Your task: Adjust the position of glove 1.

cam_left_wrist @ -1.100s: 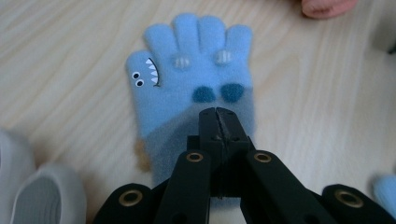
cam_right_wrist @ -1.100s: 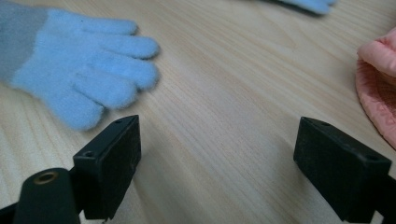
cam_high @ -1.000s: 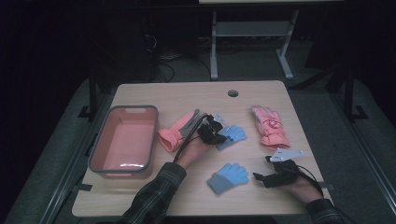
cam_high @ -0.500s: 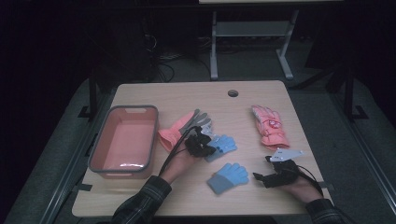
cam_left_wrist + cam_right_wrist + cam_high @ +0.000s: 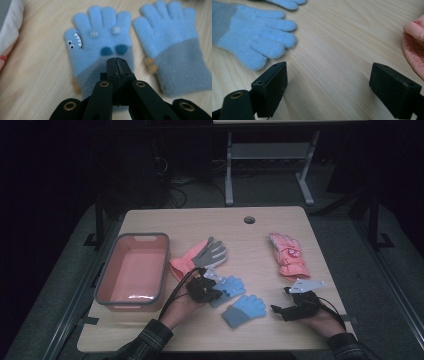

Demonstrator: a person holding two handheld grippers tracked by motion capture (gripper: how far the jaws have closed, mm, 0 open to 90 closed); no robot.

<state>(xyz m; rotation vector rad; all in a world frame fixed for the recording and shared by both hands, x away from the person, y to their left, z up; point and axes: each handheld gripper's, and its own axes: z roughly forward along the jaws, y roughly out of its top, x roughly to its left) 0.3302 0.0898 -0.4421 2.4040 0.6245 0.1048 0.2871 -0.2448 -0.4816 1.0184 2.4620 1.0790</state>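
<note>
a dim room with a pale wooden table [image 5: 165,222] in the middle, dark floor and metal frame legs behind it. a pink bin [image 5: 132,270] sits near the table's left edge. beside it lies a pink and grey glove [image 5: 200,257], and a pink mitten [image 5: 288,255] lies toward the right edge.

two blue gloves lie side by side near the front edge, fingers pointing away from the person. the left gripper [image 5: 212,290], held in a hand coming from the front edge, sits over the cuff of the monster glove [image 5: 98,47], a blue glove with small eyes, white teeth and dark spots. in the left gripper view its black jaws are pressed together with nothing between them, their tips right over the grey cuff; whether they touch the cloth cannot be told. the plain glove [image 5: 172,47] lies just to its right, apart from the jaws.

the right gripper [image 5: 280,309] rests near the front right corner, jaws spread wide and empty over bare wood. in its own view the plain glove's fingers lie just beyond its left jaw, not touching.
</note>
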